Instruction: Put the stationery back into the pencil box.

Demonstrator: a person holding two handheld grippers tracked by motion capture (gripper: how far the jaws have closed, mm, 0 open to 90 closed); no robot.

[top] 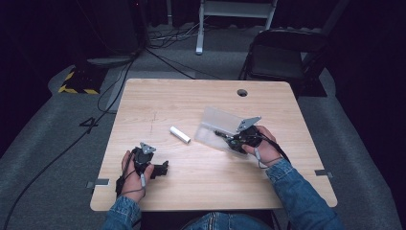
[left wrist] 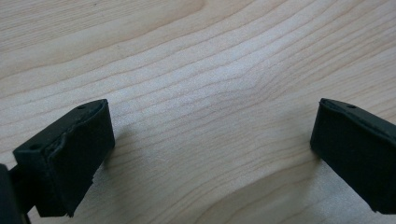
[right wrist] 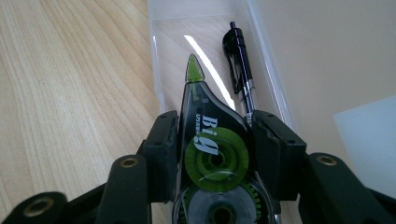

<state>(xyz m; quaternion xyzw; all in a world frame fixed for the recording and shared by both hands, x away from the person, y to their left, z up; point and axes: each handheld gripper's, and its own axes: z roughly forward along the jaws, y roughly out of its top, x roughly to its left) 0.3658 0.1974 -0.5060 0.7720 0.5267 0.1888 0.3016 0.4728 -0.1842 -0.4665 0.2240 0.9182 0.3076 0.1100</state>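
Note:
My right gripper (right wrist: 215, 135) is shut on a green and black correction tape dispenser (right wrist: 210, 140), held over a clear plastic box (right wrist: 161, 60) with its green tip pointing into it. A black pen (right wrist: 240, 60) lies inside that box beside the dispenser. From above, the right gripper (top: 237, 140) sits at the near edge of the clear box (top: 210, 127), whose lid stands raised. A white cylinder (top: 180, 134) lies on the table left of the box. My left gripper (top: 160, 168) rests low at the table's front left, open, with bare wood between its jaws (left wrist: 210, 140).
The wooden table (top: 182, 100) has a round cable hole (top: 242, 92) near its far edge. A black folding chair (top: 280, 52) stands beyond the table, and cables run over the grey floor at the left.

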